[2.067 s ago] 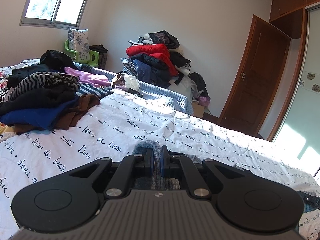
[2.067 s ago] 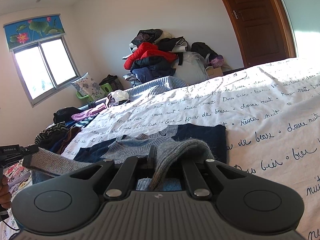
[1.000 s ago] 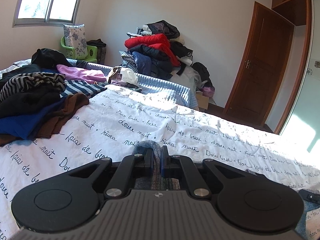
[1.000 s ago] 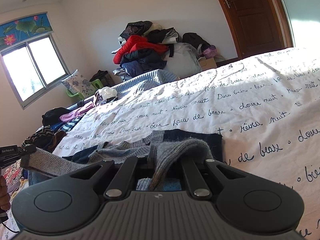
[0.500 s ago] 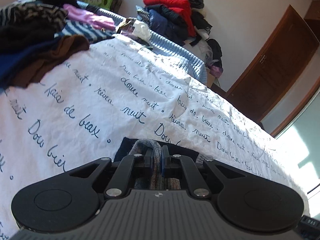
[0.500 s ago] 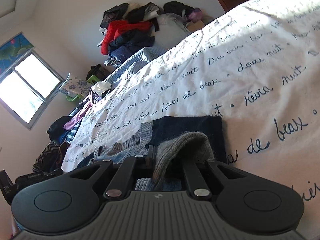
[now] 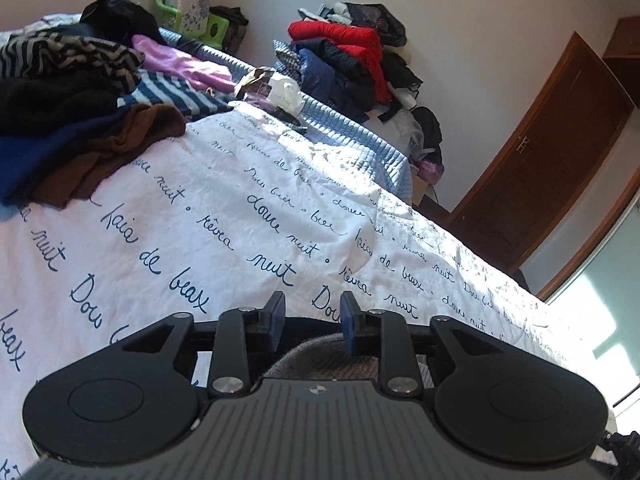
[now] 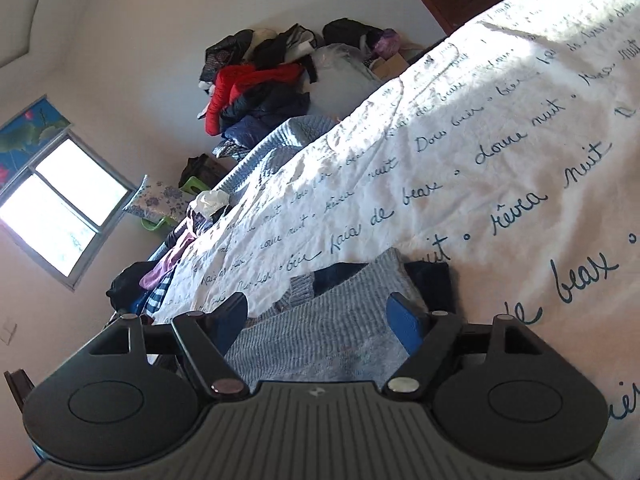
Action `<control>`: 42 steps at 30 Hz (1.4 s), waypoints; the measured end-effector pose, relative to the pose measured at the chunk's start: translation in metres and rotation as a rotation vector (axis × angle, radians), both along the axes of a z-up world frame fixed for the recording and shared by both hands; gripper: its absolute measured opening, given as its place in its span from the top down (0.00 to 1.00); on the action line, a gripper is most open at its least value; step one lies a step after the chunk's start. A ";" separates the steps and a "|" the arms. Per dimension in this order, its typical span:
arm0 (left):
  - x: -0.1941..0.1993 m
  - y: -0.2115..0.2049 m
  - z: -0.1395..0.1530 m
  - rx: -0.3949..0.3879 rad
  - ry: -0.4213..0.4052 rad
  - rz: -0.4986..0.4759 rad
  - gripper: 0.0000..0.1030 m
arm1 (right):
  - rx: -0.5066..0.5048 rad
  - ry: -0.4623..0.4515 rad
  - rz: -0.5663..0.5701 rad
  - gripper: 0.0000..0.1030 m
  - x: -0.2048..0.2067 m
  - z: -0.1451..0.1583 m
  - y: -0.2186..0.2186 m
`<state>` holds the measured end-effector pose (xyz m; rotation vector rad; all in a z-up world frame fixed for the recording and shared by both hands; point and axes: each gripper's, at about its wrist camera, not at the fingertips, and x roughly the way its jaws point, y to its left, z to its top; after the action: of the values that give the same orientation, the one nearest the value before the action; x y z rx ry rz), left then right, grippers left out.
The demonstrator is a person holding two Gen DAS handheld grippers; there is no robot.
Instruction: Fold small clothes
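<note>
A grey ribbed knit sweater point(image 8: 320, 332) was laid flat on the white script-printed bedsheet point(image 8: 460, 152), navy panels showing (its far edge). The right gripper point(image 8: 320, 316) had just been spread wide, gripping nothing; the left gripper point(image 7: 311, 322) had been parted slightly, freeing the wool fold.

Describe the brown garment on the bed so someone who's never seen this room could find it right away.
Start at the white bedsheet with dark blue cursive writing. On it lies a heap of clothes; the brown garment spills out at the heap's edge. It is the only brown piece, beside royal blue fabric.
</note>
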<state>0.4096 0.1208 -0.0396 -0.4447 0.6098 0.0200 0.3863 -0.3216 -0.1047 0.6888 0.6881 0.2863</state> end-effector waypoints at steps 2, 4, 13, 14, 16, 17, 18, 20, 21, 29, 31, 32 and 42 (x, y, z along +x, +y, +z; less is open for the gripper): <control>-0.007 -0.008 0.003 0.037 -0.004 -0.037 0.60 | -0.034 -0.016 0.056 0.25 -0.005 0.005 0.012; -0.015 -0.020 0.003 0.060 -0.018 -0.103 0.52 | -0.059 -0.014 0.125 0.25 -0.007 0.006 0.026; 0.012 -0.058 -0.031 0.152 0.098 -0.270 0.45 | -0.229 0.052 0.085 0.20 -0.001 -0.003 0.054; 0.019 -0.054 -0.033 0.145 0.108 -0.238 0.45 | -0.220 0.044 0.089 0.19 -0.005 -0.001 0.055; 0.030 -0.039 -0.032 0.120 0.117 -0.150 0.45 | -0.230 0.029 0.100 0.16 -0.011 0.005 0.057; 0.031 -0.033 -0.031 0.108 0.118 -0.115 0.45 | -0.241 0.018 0.107 0.13 -0.016 0.008 0.058; 0.030 -0.028 -0.027 0.099 0.115 -0.090 0.44 | -0.252 0.008 0.114 0.10 -0.020 0.011 0.059; 0.023 -0.026 -0.023 0.109 0.107 -0.087 0.32 | -0.273 -0.003 0.119 0.09 -0.030 0.014 0.059; 0.016 -0.030 -0.020 0.142 0.106 -0.094 0.27 | -0.278 -0.003 0.119 0.09 -0.033 0.014 0.059; -0.040 -0.057 -0.015 0.323 0.079 -0.122 0.14 | -0.411 0.002 0.179 0.05 -0.057 0.012 0.079; -0.048 -0.065 -0.017 0.360 0.082 -0.139 0.13 | -0.480 -0.003 0.201 0.03 -0.058 0.008 0.086; -0.050 -0.069 -0.018 0.384 0.084 -0.142 0.13 | -0.515 0.000 0.199 0.03 -0.058 0.006 0.088; -0.070 -0.081 -0.035 0.481 0.101 -0.160 0.13 | -0.565 -0.004 0.132 0.02 -0.074 0.008 0.083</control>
<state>0.3394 0.0396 -0.0746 0.0721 0.7132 0.0355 0.3127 -0.2382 -0.0964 0.1048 0.7678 0.2000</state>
